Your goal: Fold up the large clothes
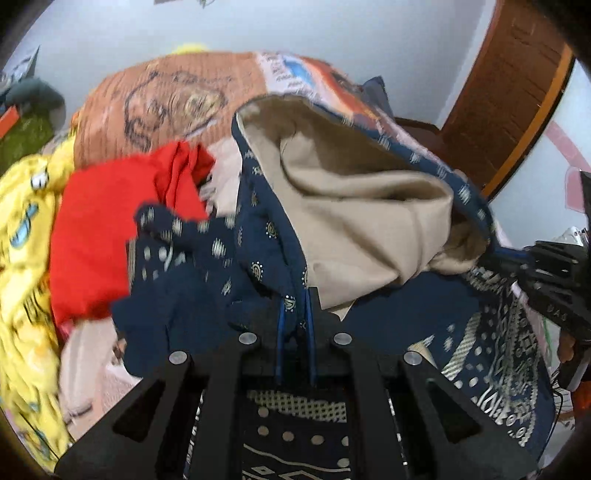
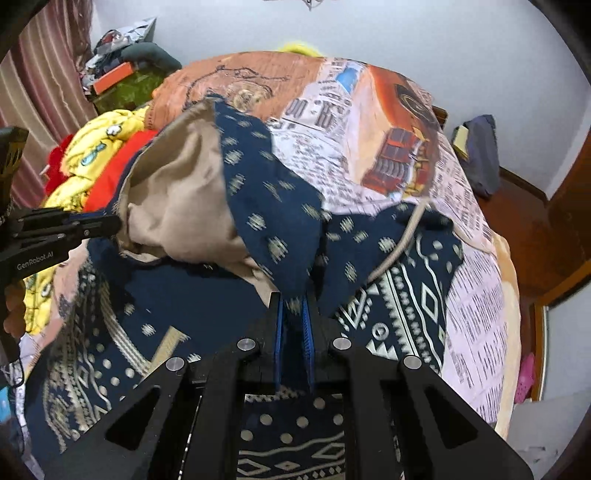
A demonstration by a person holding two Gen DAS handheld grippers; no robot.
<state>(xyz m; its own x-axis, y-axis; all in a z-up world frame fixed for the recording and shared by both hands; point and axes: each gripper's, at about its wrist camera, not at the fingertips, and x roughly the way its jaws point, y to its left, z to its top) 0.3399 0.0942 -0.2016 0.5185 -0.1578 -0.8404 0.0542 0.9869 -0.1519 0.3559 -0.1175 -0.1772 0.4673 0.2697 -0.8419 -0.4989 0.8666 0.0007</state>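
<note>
A large navy garment [image 1: 192,280] [image 2: 273,192] with pale printed patterns and a beige lining [image 1: 369,236] [image 2: 181,199] lies spread over the bed. My left gripper [image 1: 295,306] is shut on a lifted navy edge of it, the blue pads pinching the cloth. My right gripper [image 2: 294,306] is shut on another navy edge in the same way. The cloth hangs in a fold between the two grips, lining side showing. The other gripper [image 2: 99,225] shows at the left of the right wrist view and at the right edge [image 1: 546,269] of the left wrist view.
A red garment [image 1: 103,236] and yellow cartoon-print cloth [image 1: 26,258] lie heaped at the left. The bed cover [image 2: 376,133] has orange and newsprint patterns. A wooden door [image 1: 509,96] and a white wall [image 1: 332,29] stand behind. A pink shoe [image 2: 524,376] lies on the floor.
</note>
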